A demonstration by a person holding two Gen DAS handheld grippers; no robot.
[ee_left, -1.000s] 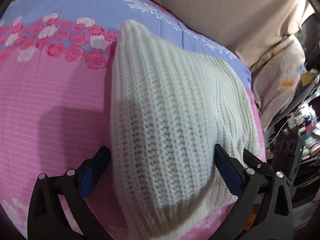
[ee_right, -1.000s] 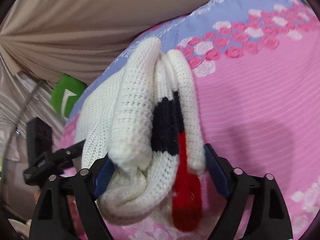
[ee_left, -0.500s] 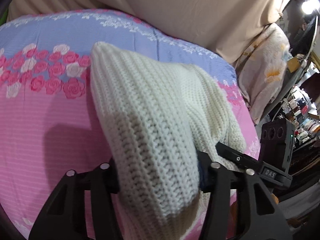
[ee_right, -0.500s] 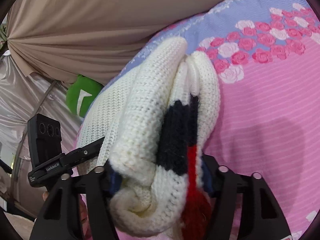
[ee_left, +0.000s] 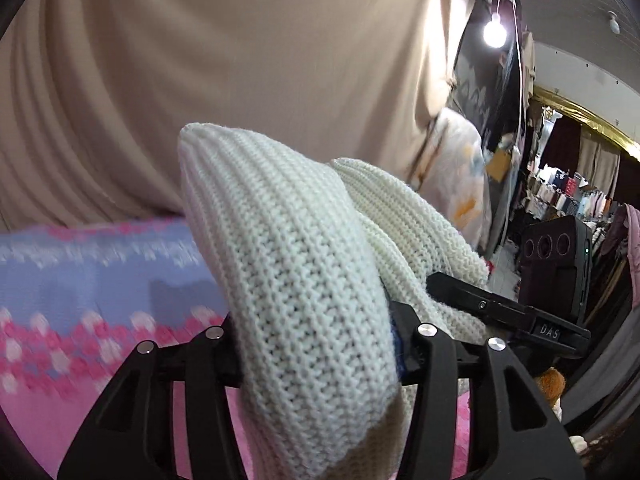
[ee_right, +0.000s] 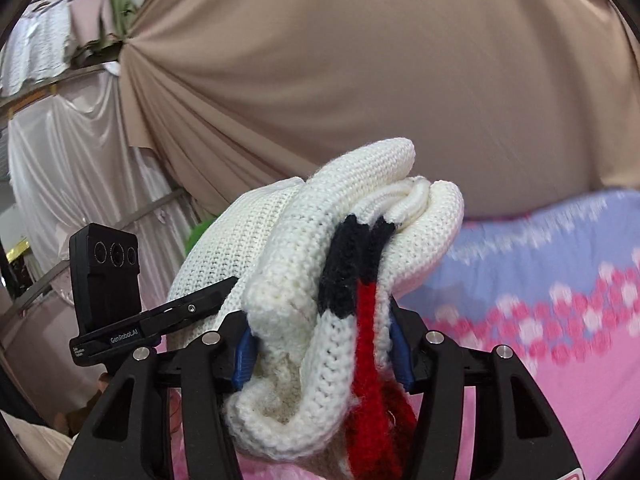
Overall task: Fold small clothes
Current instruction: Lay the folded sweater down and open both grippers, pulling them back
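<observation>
Above the bed (ee_left: 80,280), both jaws pinching the bunched white sweater (ee_left: 304,280) at six o'clock, risking layers sliding loose from the right gripper (ee_right: 320,344) or left gripper (ee_left: 316,344).

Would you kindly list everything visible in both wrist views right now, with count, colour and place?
knit sweater: one, cream with black and red bands, folded into a bundle and gripped at both ends above the bed
bedsheet: one, pink and lavender with rose print, beneath the sweater
curtain: one, beige, draped behind the bed
white drape: one, satin white, far left of the right wrist view
light bulb: one, lit, hanging upper right in the left wrist view
floral bedding: one, pale with orange print, beside the curtain
left gripper: one, black, clamped on the sweater
right gripper: one, black with blue pads, clamped on the sweater's striped end
</observation>
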